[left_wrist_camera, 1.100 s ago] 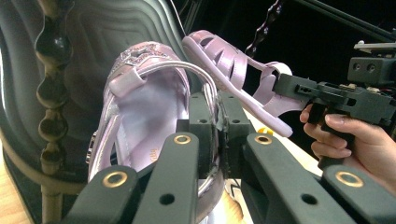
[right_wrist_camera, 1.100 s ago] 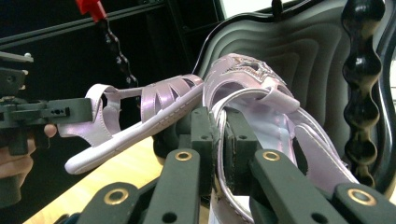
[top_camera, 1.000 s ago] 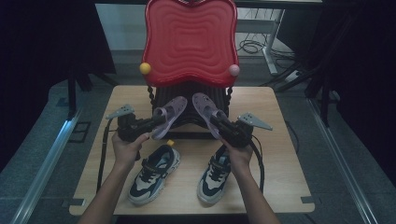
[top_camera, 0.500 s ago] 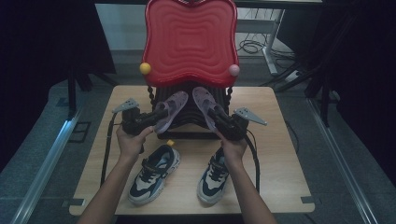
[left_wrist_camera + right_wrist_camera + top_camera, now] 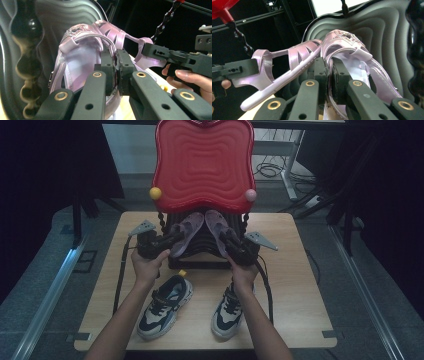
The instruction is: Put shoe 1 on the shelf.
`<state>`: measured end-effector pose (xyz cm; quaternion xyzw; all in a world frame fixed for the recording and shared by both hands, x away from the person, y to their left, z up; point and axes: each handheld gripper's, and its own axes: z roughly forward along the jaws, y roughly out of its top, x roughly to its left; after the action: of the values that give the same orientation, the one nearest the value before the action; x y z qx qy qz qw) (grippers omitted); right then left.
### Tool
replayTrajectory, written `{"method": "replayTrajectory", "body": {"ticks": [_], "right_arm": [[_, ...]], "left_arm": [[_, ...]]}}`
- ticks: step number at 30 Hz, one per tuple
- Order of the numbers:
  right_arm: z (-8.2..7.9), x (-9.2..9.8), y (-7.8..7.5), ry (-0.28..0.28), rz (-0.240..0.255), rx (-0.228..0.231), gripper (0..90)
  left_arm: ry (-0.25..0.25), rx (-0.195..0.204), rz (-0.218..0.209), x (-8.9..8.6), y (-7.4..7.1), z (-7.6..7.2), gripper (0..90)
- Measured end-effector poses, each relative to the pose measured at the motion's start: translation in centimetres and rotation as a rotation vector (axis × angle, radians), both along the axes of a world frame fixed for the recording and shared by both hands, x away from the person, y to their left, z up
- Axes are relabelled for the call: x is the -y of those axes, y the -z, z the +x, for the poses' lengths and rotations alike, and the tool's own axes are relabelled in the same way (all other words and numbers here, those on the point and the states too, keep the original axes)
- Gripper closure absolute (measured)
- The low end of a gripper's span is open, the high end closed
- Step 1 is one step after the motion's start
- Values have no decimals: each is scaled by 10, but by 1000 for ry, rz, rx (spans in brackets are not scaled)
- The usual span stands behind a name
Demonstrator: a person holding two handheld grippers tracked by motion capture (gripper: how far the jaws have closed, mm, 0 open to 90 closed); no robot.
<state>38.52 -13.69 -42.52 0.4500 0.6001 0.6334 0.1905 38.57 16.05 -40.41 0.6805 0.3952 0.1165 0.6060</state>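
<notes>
Two lilac sandals [image 5: 200, 229] on black rack [image 5: 195, 251]

A light wooden table [image 5: 295, 285] stands on a grey floor [image 5: 45, 270]. Metal rails [image 5: 47, 300] run along the floor at 9 and 3 o'clock of the table. Toward 12 o'clock, a pale wall panel [image 5: 130, 150] sits beyond the table, with dark curtains [image 5: 50, 165] hanging at 10 and 2 o'clock. At 1 o'clock, loose cables [image 5: 270, 169] lie beside a white stand leg [image 5: 290, 167]. The light is dim overall.
</notes>
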Motion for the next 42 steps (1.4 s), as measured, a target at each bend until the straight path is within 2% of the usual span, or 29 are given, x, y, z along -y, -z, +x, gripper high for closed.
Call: {"method": "replayTrajectory", "body": {"ticks": [4,7,9,10,14,17,21,24,25,27,30,33,35,39,42], "right_arm": [[4,-2,-2,32,-10,5,843],[8,-4,-1,54,-10,16,843],[10,-5,0,65,-10,13,843],[11,-7,2,72,-13,12,843],[16,-11,4,79,-13,13,842],[18,-14,2,90,-15,24,841],[22,-18,-1,104,-19,40,841],[24,-20,-2,115,-26,53,841],[26,-21,-2,120,-28,57,841],[27,-23,-1,127,-40,62,841],[29,-27,4,125,-71,63,837],[28,-29,7,121,-105,63,826],[28,-28,11,103,-121,30,818],[27,-29,17,80,-140,2,808],[28,-31,18,54,-145,-32,783]], "left_arm": [[-23,18,20,5,1,9,855],[-32,23,14,7,3,14,856],[-36,24,24,8,4,16,855],[-31,28,15,9,6,17,856],[-46,48,32,12,5,19,855],[-46,56,28,13,4,20,854],[-62,88,26,15,2,24,854],[-87,112,51,17,2,28,854],[-93,105,53,18,3,30,853],[-90,113,51,19,7,31,854],[-90,133,81,22,10,29,850],[-67,107,94,22,16,30,844],[-53,86,103,21,23,30,834],[-37,76,136,24,30,28,825],[-40,73,142,24,30,28,815]]}}
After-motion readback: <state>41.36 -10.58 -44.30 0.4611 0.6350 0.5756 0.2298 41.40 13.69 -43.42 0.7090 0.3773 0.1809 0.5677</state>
